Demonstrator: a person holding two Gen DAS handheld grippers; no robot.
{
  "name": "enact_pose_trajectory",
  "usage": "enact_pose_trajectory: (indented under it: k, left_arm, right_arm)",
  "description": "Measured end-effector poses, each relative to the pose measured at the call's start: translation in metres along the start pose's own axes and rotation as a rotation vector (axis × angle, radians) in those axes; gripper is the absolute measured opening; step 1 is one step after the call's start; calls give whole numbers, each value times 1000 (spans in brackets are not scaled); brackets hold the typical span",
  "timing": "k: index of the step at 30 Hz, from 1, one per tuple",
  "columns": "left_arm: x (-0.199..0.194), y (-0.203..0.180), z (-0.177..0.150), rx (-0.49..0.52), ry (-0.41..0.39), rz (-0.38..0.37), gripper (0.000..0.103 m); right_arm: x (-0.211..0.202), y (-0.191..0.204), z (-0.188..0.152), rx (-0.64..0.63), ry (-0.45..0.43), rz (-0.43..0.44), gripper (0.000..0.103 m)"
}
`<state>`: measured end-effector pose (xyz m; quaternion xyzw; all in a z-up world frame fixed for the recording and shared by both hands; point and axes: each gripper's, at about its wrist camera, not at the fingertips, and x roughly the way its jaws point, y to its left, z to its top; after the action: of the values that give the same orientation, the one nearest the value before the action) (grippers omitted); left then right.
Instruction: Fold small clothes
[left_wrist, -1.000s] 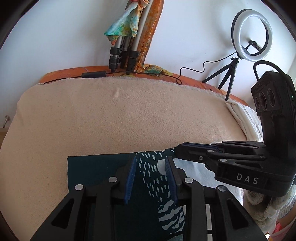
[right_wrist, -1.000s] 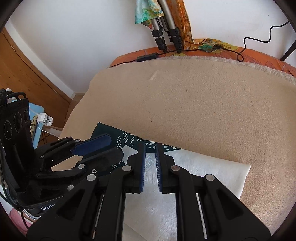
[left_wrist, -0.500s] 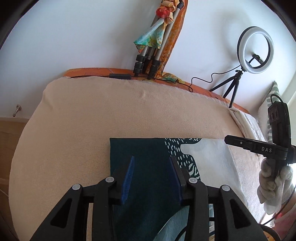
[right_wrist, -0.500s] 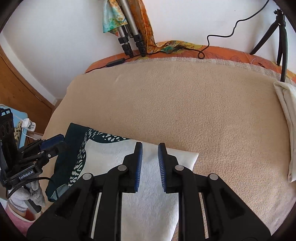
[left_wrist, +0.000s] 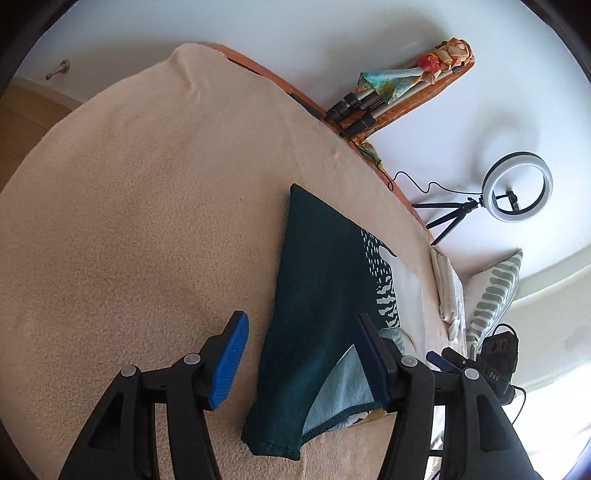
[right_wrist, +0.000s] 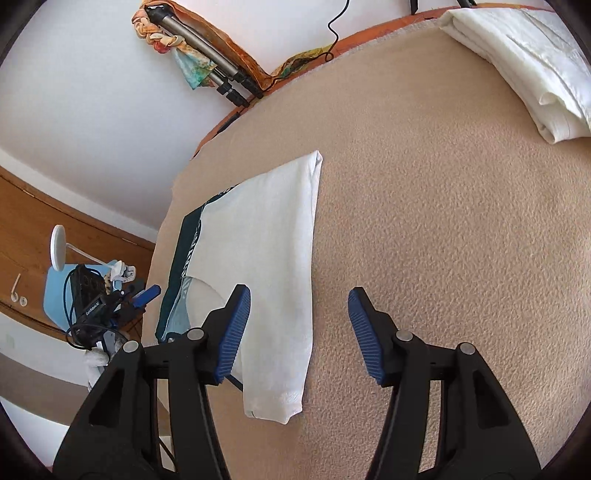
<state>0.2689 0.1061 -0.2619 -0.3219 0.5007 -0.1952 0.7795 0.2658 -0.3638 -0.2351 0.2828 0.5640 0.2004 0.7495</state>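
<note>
Soft beige blanket (right_wrist: 443, 221) covers the bed, and the small garment (left_wrist: 321, 295) lies flat on it, dark green on one side and white on the other, in the lower middle of the left view. The left gripper (left_wrist: 299, 365) has its blue fingers wide apart over the green end and holds nothing. The right gripper (right_wrist: 295, 332) is wide open too, empty, above the white edge at the lower middle of its view. I think the next fold needs both to pinch the near corners. Go low, grab only the top cloth, not the blanket, and lift both corners together so the edges line up neatly.
</note>
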Motion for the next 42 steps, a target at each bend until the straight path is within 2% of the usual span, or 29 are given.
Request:
enact_pose_trajectory:
  k: [5, 7, 10, 17, 20, 21, 22, 23, 25, 26, 29, 33, 42]
  left_arm:
    - [16, 4, -1, -39, 24, -49, 57]
    - [20, 1, 0, -31, 31, -60, 57]
    - [27, -1, 3, -36, 38, -89, 57]
    - [40, -10, 9, -23, 43, -98, 51]
    - [47, -14, 10, -19, 42, -94, 41]
    - [50, -15, 11, -17, 43, -84, 32]
    - [52, -17, 11, -11, 40, -67, 24]
    - [54, -18, 11, -6, 36, -51, 20]
    - [55, -21, 11, 4, 27, -21, 9]
    - [55, -23, 11, 17, 22, -7, 3]
    - [49, -35, 6, 82, -10, 35, 2]
    - [39, -55, 0, 179, -45, 80, 1]
    - [23, -89, -6, 257, -77, 64, 1]
  right_arm:
    - [8, -11, -2, 55, 1, 78, 58]
    - [13, -12, 0, 68, 13, 110, 54]
    - [21, -10, 2, 69, 13, 128, 52]
    - [40, -7, 9, 104, 11, 185, 48]
    - [43, -3, 11, 105, 3, 193, 48]
    - [45, -2, 11, 108, 3, 197, 48]
    - [46, -2, 11, 109, 0, 195, 43]
    - [49, -1, 12, 110, 7, 191, 39]
    - [55, 0, 11, 111, 31, 187, 15]
    - [58, 3, 10, 99, 40, 173, 12]
    - [51, 18, 6, 9, 19, 93, 8]
    - [35, 40, 6, -78, -13, 34, 6]
    - [4, 72, 7, -201, -67, -15, 6]
